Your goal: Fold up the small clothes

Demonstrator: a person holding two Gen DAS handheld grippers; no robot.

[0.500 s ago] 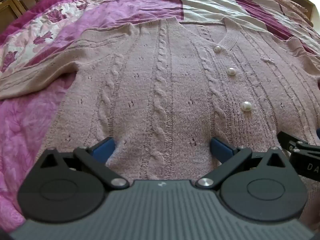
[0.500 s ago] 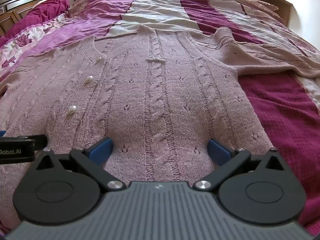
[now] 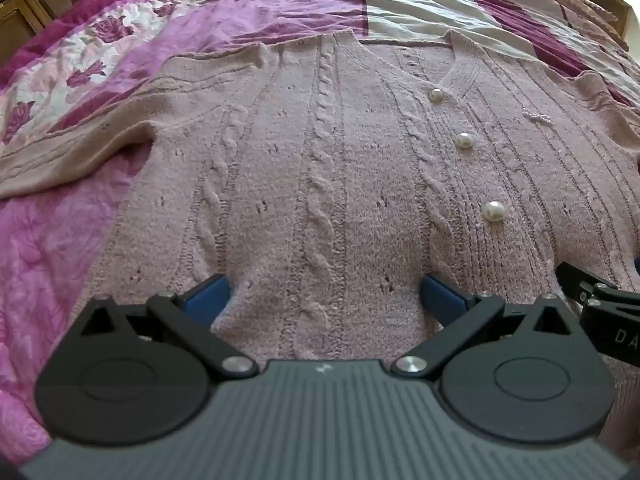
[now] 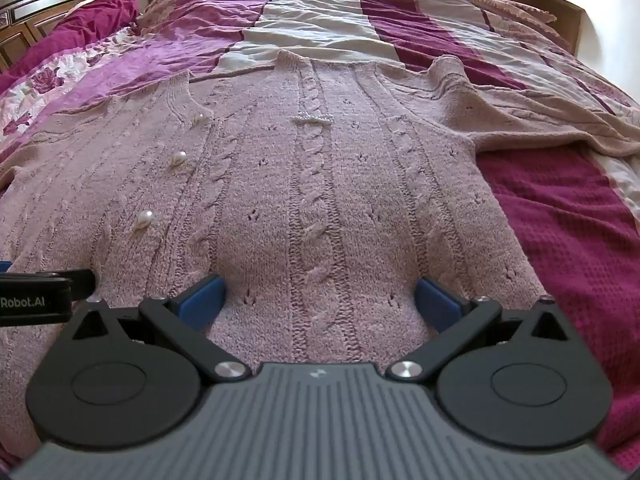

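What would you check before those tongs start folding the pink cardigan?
1. Cardigan lying flat, front up: ok.
2. Pearl buttons fastened: ok for the three that show.
3. Sleeves spread out to each side: ok.
4. Left tongs open over the hem end: ok.
5. Right tongs open, beside the left: ok.
6. Hem edge within reach: cannot tell, the tongs' bodies hide it.
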